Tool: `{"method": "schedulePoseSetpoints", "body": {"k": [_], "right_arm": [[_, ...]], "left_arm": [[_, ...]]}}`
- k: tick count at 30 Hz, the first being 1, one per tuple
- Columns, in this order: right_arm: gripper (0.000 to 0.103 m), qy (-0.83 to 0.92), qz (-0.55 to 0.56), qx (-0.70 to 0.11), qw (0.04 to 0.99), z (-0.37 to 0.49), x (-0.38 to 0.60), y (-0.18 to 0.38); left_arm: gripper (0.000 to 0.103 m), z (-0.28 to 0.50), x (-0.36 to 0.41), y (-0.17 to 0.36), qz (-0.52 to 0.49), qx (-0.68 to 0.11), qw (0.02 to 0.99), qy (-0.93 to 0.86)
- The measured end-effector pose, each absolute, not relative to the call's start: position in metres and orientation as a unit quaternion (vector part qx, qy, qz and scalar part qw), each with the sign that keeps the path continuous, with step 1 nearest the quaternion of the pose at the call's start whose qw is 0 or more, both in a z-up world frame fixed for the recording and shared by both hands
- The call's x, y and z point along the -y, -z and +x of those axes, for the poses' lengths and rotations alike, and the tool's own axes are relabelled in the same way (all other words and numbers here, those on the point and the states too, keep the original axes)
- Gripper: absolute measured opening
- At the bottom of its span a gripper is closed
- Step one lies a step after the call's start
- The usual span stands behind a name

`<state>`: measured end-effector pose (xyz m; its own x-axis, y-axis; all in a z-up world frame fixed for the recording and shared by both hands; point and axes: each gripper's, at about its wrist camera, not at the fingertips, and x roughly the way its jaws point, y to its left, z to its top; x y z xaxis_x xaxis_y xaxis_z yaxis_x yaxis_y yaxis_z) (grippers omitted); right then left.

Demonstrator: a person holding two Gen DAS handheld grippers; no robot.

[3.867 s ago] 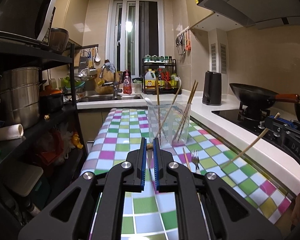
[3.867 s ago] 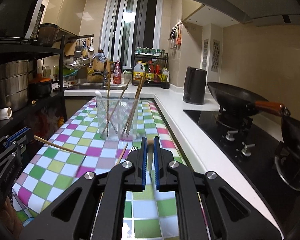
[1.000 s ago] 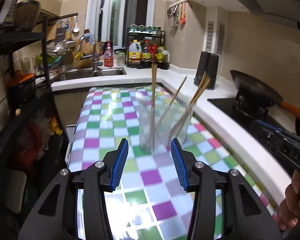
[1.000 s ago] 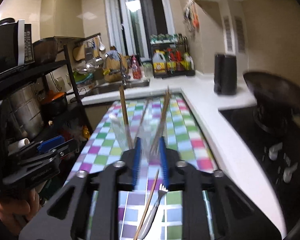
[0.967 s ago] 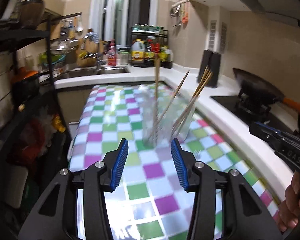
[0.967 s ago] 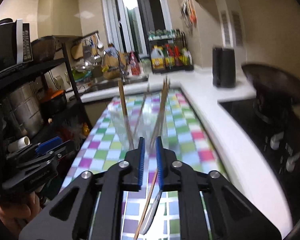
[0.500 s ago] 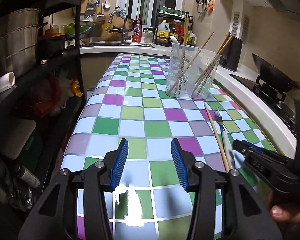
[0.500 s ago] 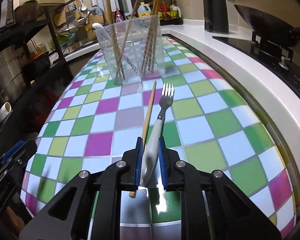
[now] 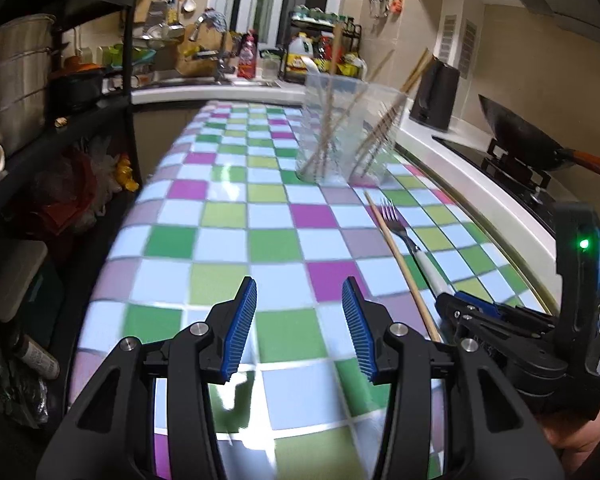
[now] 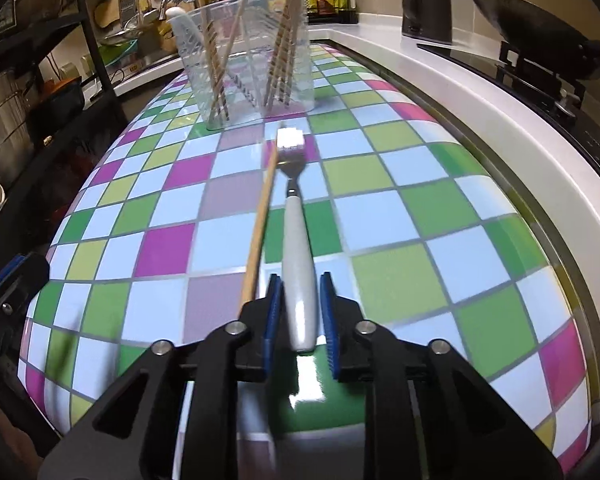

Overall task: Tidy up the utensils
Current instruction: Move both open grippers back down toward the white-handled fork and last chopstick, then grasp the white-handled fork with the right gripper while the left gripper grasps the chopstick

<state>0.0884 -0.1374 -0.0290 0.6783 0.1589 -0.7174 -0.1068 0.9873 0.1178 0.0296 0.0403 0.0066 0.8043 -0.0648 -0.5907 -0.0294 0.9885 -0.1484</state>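
Right claw (image 10: pixel 299 312): parted, pads flanking the white handle of a fork (image 10: pixel 296 240) lying on the checkered surface (image 10: pixel 420 208), small gaps either side. Chopstick (image 10: pixel 260 232): flat, just beside fork at 9 o'clock. Clear holder (image 10: pixel 246 64): at 12 o'clock, upright, chopsticks inside. Left claw (image 9: pixel 299 326): released, empty, over the surface.

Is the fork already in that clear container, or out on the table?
Out: the fork lies flat on the checkered table, short of the container.

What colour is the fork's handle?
White or pale grey; the fork shows best in the right wrist view.
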Motion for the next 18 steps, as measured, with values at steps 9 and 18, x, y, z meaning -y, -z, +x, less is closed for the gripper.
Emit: {"method": "schedulePoseSetpoints", "body": {"k": [9,18], "right_arm": [[0.018,-0.077,0.046,-0.365,0.927,0.067,0.179,0.031],[0.018,-0.058,0.066,-0.349,0.933,0.062,0.223,0.033]], "left_arm": [[0.038,0.047,0.017,0.009,-0.068,-0.356,0.929,0.075],[0.027,0.065,0.068,0.023,-0.013,-0.393,0.918,0.056]]}}
